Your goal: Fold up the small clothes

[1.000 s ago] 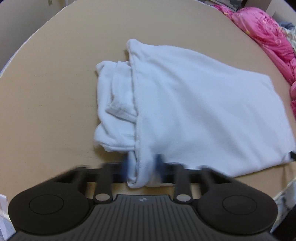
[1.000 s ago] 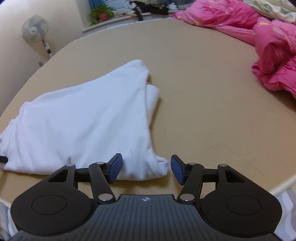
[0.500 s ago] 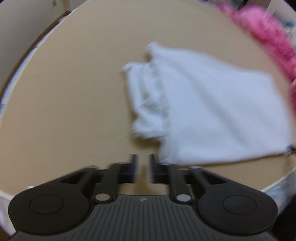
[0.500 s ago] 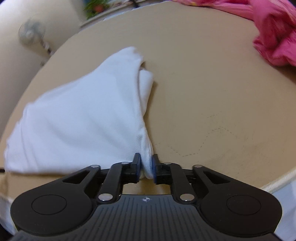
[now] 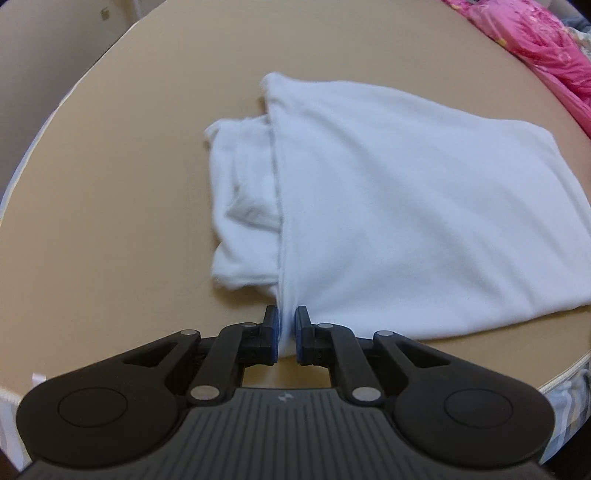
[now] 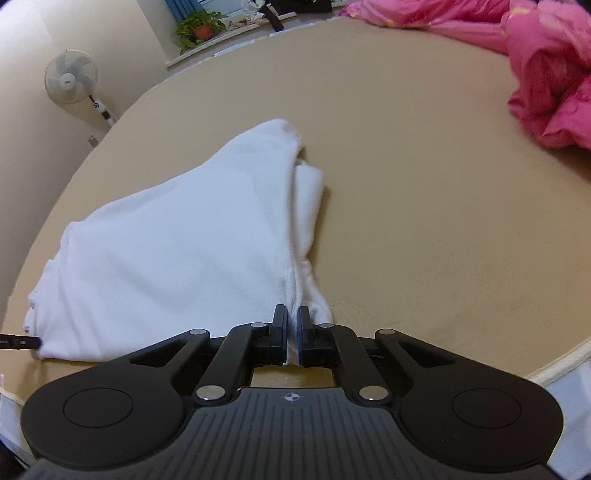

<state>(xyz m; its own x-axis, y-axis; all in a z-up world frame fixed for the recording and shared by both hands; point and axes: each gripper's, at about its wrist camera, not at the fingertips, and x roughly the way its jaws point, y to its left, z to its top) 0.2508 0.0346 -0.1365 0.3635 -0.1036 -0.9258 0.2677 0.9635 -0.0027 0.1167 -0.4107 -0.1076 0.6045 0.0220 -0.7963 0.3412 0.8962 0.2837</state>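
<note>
White cotton garment (image 5: 406, 206), one piece, folded, lies flat on the tan worktop (image 5: 110, 184) near its front edge. In the left wrist view its long axis runs left to right; the folded-under sleeve or collar part bunches out from under the left side, and the smooth folded panel covers the rest. In the right wrist view the same garment (image 6: 177, 251) tapers to a rounded corner pointing away from the camera, with a second layer showing along its right edge.

Left gripper (image 5: 286, 317): jaws closing, blue pads pinching the garment's near-left corner, cloth between them. Right gripper (image 6: 291, 317): jaws nearly together, clamped on the near-right corner, a thin fold of cloth in the gap. Two grippers, two corners, both on the near edge.

Off-task: one pink quilt (image 6: 546, 74) heaped at the far right, one standing fan (image 6: 72, 81) by the wall, one potted plant (image 6: 199, 27) on the windowsill.
</note>
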